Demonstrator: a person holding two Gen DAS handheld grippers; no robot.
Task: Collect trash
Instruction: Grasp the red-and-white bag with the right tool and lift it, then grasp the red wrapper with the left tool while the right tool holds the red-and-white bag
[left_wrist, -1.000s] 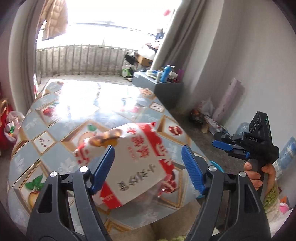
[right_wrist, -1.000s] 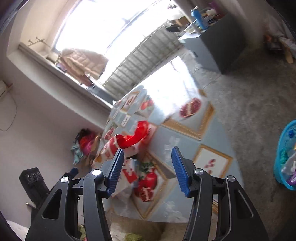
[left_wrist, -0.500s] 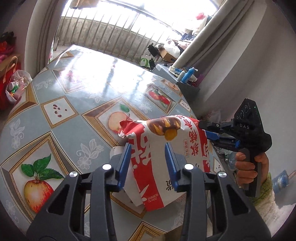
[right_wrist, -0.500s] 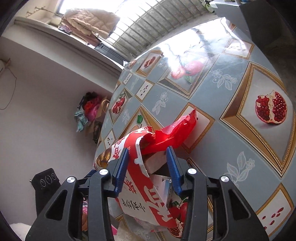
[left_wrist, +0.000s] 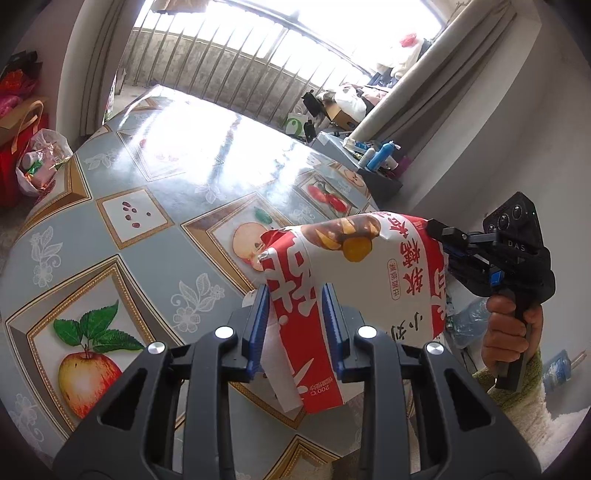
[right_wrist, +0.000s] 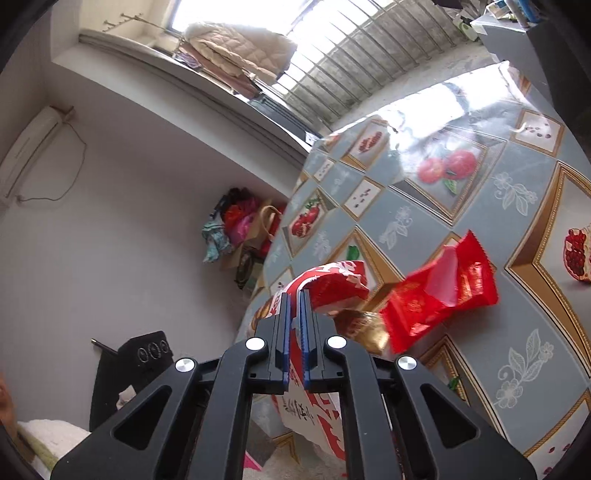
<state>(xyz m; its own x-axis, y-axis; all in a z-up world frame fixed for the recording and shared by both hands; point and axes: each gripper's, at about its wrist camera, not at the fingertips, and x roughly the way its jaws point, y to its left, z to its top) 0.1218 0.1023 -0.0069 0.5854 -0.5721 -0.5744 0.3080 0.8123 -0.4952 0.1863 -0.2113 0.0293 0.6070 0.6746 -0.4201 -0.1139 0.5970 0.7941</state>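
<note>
Left wrist view, taken from left to right: a plastic bag of oddments (left_wrist: 40, 162) sits on the floor beside the table (left_wrist: 122, 254), whose fruit-print cloth is bare across its far half. Near the front edge the left gripper (left_wrist: 293, 328) has its blue pads narrowed onto the left side of a red and white paper bag (left_wrist: 369, 280), which stands lifted above the cloth. At the bag's right corner the right gripper (left_wrist: 437, 236) pinches the paper, with the person's hand (left_wrist: 513, 332) on the grip below it.

From the right wrist view, the right gripper (right_wrist: 294, 328) is nearly shut, only a thin strip of the paper bag (right_wrist: 332, 284) between its pads. Just beside the bag's open mouth lie a gold wrapper (right_wrist: 364, 326) and a red foil wrapper (right_wrist: 439, 291), both apparently resting on the table (right_wrist: 517, 332); whether they touch the bag I cannot tell.

The step in hand looks like holding the bag open to take the trash. Doing it well means keeping both pinches firm yet gentle, since thin paper may tear, and drawing the two sides apart evenly so that the mouth faces the wrappers. With both tools occupied, nothing is free to push the wrappers in, and the table's near edge is close below
</note>
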